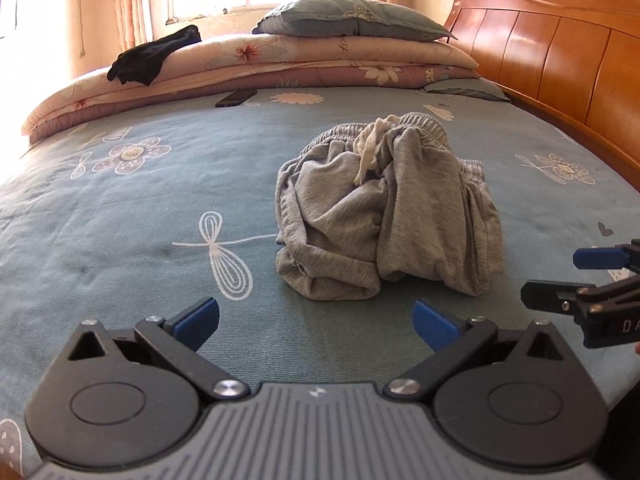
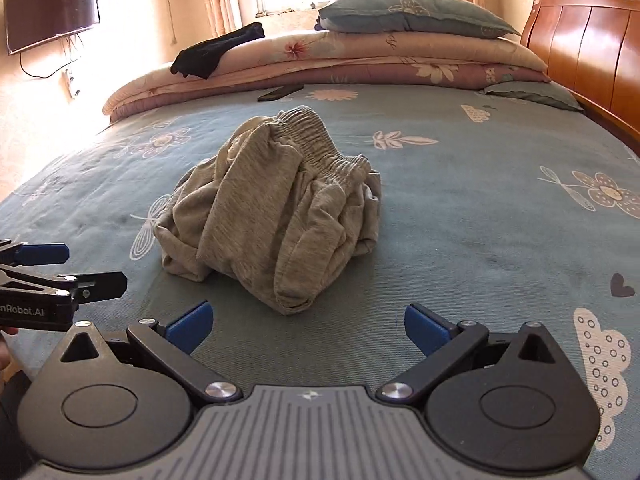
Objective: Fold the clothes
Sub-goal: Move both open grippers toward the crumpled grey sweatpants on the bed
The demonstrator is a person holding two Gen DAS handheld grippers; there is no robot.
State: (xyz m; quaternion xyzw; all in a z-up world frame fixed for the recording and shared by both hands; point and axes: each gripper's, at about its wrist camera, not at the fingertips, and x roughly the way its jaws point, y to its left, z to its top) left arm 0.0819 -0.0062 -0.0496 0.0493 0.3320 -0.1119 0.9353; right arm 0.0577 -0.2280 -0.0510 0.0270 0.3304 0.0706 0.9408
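Grey shorts (image 1: 384,208) crumpled in a heap mid-bed on teal floral sheet (image 1: 140,208), elastic waistband up, pale drawstring (image 1: 372,148) on top. Left gripper (image 1: 316,322) near the heap's front edge, jaws spread, holding nothing. Right gripper (image 2: 308,326) same: spread wide, empty, not touching fabric.
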